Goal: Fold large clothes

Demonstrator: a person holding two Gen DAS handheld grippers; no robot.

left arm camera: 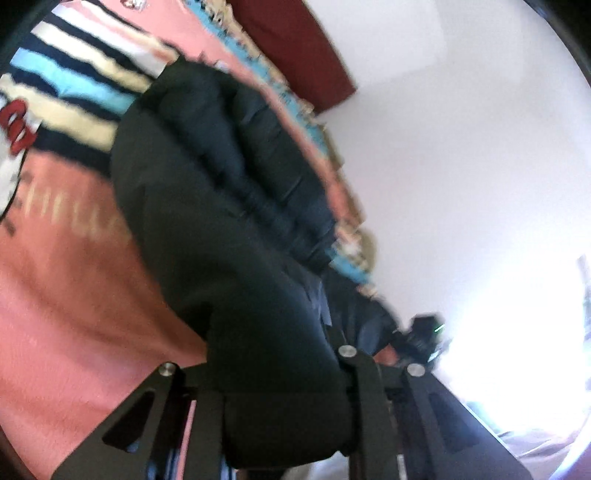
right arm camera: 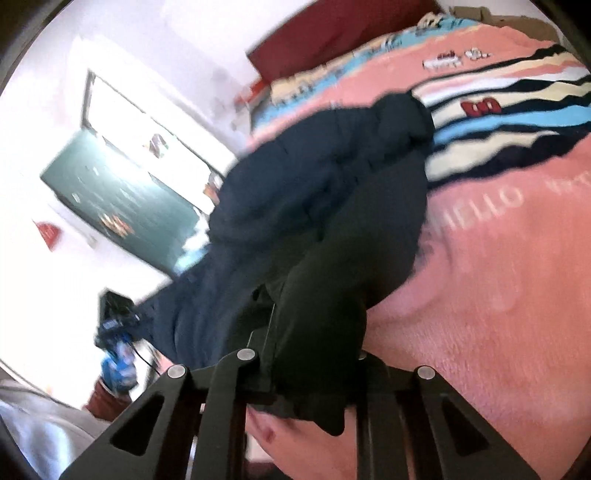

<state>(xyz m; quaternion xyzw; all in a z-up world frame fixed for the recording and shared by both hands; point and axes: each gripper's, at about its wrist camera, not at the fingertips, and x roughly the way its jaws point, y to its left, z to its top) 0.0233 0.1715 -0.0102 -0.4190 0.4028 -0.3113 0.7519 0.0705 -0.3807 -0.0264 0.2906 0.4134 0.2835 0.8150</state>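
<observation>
a: we have the dark jacket [left arm camera: 229, 206] lying bunched across a bed, on a pink blanket [left arm camera: 66, 295] with blue, cream and navy stripes [left arm camera: 74, 81]. both views are blurred.

b: our left tongs [left arm camera: 284, 417] are clamped on a thick fold of the jacket, the cloth bulging out between the arms.

a: and our right tongs [right arm camera: 310, 398] grip another edge of the same jacket, dark cloth filling the gap and spilling below it.

b: in the right wrist view the word "hello" [right arm camera: 484, 206] shows pale on the blanket just beside the jacket. a dark red headboard [right arm camera: 332, 33] stands at the far end of the bed, against a white wall [left arm camera: 461, 147].

a: the left tongs also show in that view [right arm camera: 118, 325], low, beside the jacket's near edge.
</observation>
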